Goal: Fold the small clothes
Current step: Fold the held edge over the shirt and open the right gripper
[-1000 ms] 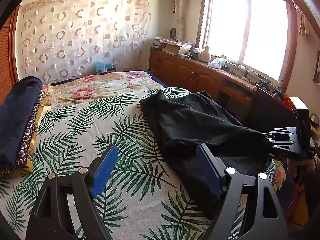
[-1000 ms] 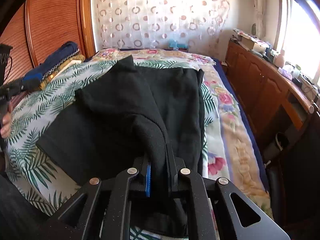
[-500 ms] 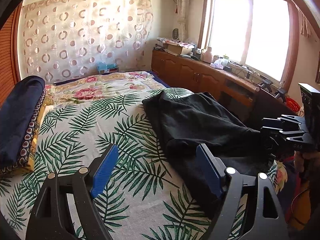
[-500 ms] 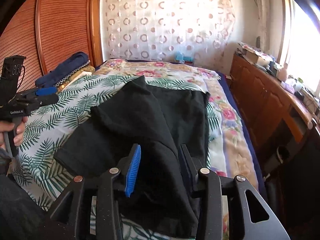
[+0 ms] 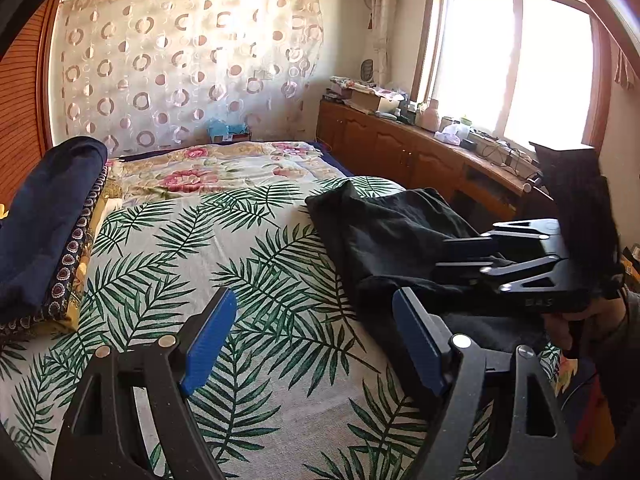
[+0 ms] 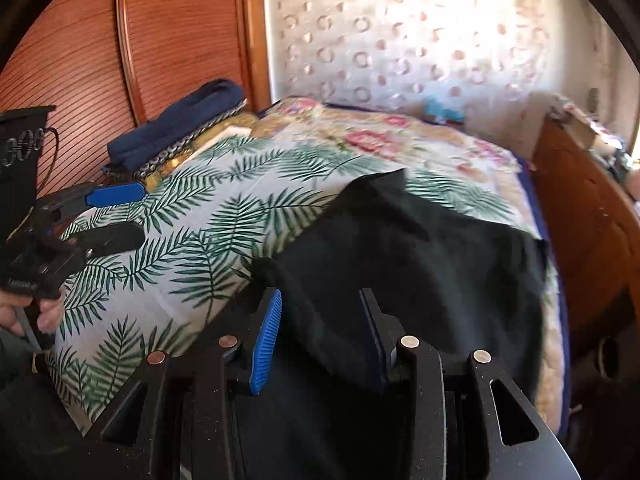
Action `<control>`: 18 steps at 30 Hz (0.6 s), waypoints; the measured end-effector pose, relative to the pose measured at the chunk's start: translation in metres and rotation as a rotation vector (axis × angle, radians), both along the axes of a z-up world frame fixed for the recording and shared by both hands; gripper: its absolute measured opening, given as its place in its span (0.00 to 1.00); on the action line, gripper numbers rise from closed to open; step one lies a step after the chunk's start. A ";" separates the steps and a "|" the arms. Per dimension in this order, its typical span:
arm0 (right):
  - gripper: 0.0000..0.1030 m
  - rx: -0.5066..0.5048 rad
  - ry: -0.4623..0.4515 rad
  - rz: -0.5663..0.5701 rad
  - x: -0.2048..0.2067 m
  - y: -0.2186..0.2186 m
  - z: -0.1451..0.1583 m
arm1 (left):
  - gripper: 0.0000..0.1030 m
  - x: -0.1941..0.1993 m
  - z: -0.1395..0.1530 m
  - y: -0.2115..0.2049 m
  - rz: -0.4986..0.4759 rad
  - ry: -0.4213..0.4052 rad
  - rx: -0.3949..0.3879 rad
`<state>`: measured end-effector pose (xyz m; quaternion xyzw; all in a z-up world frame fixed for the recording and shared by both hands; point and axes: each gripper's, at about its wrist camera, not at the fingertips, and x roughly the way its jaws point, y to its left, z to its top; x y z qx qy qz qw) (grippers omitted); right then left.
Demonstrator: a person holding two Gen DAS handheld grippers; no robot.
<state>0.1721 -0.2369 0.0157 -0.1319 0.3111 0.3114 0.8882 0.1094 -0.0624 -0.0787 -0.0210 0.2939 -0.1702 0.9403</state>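
A black garment lies crumpled on the right half of the palm-leaf bedsheet; it also shows in the right wrist view. My left gripper is open and empty above the sheet, left of the garment's near edge. My right gripper is open over the garment's near part, with cloth lying between its fingers but not clamped. The right gripper also shows in the left wrist view, over the garment. The left gripper also shows at the left of the right wrist view.
A stack of folded dark blue and patterned cloth lies along the bed's left side. A wooden cabinet with clutter runs under the window on the right. A floral blanket covers the far end of the bed.
My right gripper opened and let go of the black garment, then swung left over it. The left gripper stayed open and barely moved.
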 end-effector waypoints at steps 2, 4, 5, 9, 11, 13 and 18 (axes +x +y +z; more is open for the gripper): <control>0.39 -0.013 0.025 0.019 0.010 0.010 -0.007 | 0.79 0.000 -0.001 0.001 0.002 0.001 0.003; 0.39 -0.032 0.045 0.038 0.019 0.020 -0.014 | 0.79 -0.001 -0.001 0.002 0.004 0.001 0.003; 0.39 -0.042 0.050 0.046 0.022 0.024 -0.016 | 0.79 0.000 -0.001 0.003 0.006 0.001 0.002; 0.39 -0.081 0.075 0.089 0.036 0.044 -0.026 | 0.79 0.000 -0.002 0.005 0.010 0.007 -0.002; 0.42 -0.119 0.094 0.097 0.040 0.052 -0.032 | 0.79 0.001 -0.004 0.005 0.008 0.010 -0.002; 0.42 -0.125 0.085 0.096 0.044 0.055 -0.034 | 0.79 0.000 -0.003 0.004 0.005 0.011 -0.001; 0.25 -0.077 0.110 0.082 0.052 0.053 -0.036 | 0.79 -0.001 -0.005 0.003 -0.001 0.013 0.003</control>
